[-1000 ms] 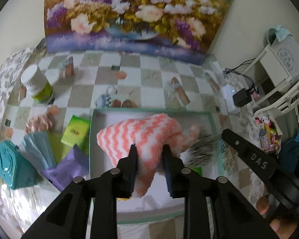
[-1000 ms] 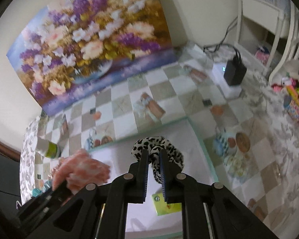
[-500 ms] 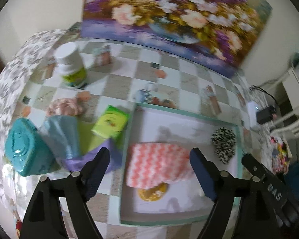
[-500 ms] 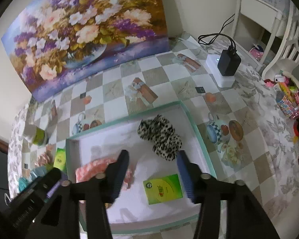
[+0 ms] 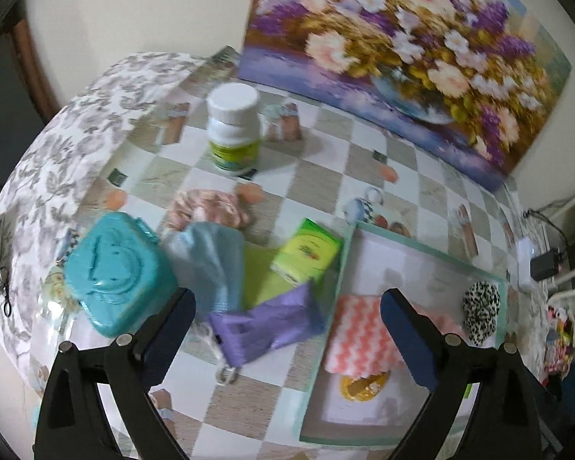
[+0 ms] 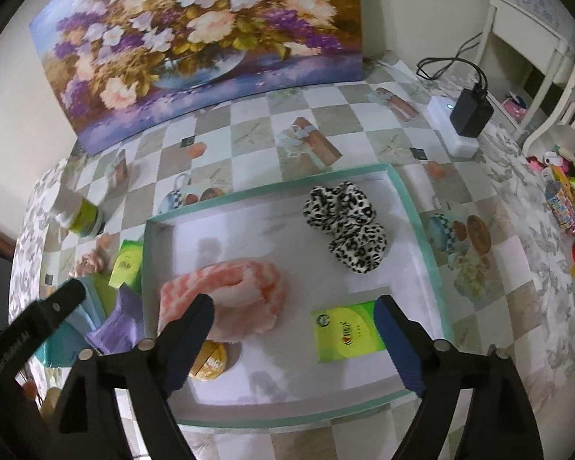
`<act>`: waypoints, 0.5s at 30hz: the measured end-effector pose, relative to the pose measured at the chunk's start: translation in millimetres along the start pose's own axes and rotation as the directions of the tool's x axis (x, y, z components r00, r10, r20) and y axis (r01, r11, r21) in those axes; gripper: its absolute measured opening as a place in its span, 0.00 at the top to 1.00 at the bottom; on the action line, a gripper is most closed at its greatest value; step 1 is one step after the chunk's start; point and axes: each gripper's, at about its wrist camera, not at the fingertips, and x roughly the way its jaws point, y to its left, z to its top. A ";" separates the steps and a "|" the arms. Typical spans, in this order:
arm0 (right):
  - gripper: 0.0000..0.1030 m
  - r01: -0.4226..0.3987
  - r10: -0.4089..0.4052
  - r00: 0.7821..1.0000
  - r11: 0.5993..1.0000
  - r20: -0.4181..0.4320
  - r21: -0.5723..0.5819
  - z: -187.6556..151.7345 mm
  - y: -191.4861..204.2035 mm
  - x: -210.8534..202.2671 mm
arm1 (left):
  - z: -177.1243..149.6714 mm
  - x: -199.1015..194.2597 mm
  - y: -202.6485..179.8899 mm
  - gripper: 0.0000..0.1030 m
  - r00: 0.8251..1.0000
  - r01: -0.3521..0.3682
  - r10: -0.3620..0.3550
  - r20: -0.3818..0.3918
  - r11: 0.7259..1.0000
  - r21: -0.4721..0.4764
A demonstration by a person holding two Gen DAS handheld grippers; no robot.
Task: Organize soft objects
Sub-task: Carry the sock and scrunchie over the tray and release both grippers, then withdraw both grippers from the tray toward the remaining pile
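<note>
A teal-rimmed white tray (image 6: 421, 226) holds an orange-and-white fluffy cloth (image 6: 245, 291) at its left and a leopard-print scrunchie (image 6: 349, 222) at its back right. Both show in the left wrist view, the cloth (image 5: 360, 333) and the scrunchie (image 5: 481, 306) in the tray (image 5: 326, 326). My left gripper (image 5: 287, 318) is open and empty above a purple pouch (image 5: 268, 326) and a light blue cloth (image 5: 214, 264) left of the tray. A pink scrunchie (image 5: 211, 211) lies beyond them. My right gripper (image 6: 293, 326) is open and empty above the tray's front.
In the tray lie a green tissue pack (image 6: 347, 331) and a yellow round item (image 6: 209, 360). Left of the tray are a teal box (image 5: 115, 272), a green tissue pack (image 5: 306, 249) and a white bottle (image 5: 234, 130). A flower painting (image 6: 199, 42) leans at the back; a charger (image 6: 471, 111) sits far right.
Both grippers opened, letting the orange cloth and the leopard scrunchie drop into the tray, then drew back. The left gripper has swung left over the items beside the tray.
</note>
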 end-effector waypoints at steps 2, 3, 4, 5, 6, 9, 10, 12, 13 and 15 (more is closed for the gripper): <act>0.08 -0.015 0.015 1.000 1.000 0.012 -0.018 -1.7 6.5 -3.4 | -0.4 -3.9 6.5 0.05 1.000 0.004 -0.004 0.010 1.000 -0.019; 0.06 -0.024 0.024 1.000 0.999 0.019 -0.025 -2.2 9.2 -5.0 | -0.6 -6.1 9.8 0.05 1.000 0.005 -0.005 0.017 1.000 -0.028; 0.05 -0.038 0.039 0.999 0.999 0.031 -0.034 -3.0 13.0 -7.5 | -1.1 -8.6 13.5 0.05 1.000 0.006 -0.005 0.024 0.999 -0.036; 0.01 -0.048 0.049 0.998 0.998 0.039 -0.039 -3.1 15.6 -8.7 | -1.4 -10.4 16.0 0.05 1.000 0.006 -0.005 0.030 0.999 -0.042; 0.00 -0.057 0.059 0.997 0.997 0.045 -0.044 -3.8 18.4 -10.0 | -1.6 -12.9 19.2 0.04 0.999 0.006 -0.005 0.037 0.999 -0.049; 0.00 -0.082 0.086 0.994 0.995 0.068 -0.062 -7.6 27.1 -14.6 | -3.5 -19.2 28.3 0.02 0.998 0.003 0.001 0.063 0.998 -0.068; 0.00 -0.089 0.094 0.993 0.994 0.072 -0.065 -8.1 28.8 -15.3 | -4.9 -21.8 32.4 0.02 0.997 0.001 0.005 0.077 0.997 -0.077; 0.00 -0.118 0.124 0.989 0.991 0.086 -0.065 -10.3 32.6 -17.1 | -6.9 -25.2 37.8 0.02 0.996 -0.003 0.011 0.090 0.996 -0.090; 0.00 -0.136 0.141 0.986 0.988 0.094 -0.067 -11.3 35.4 -17.8 | -8.8 -26.8 41.4 0.01 0.995 -0.004 0.013 0.097 0.995 -0.098; 0.00 -0.153 0.161 0.981 0.985 0.110 -0.079 -12.0 40.0 -19.3 | -11.6 -28.9 47.3 0.01 0.994 -0.004 0.016 0.107 0.994 -0.111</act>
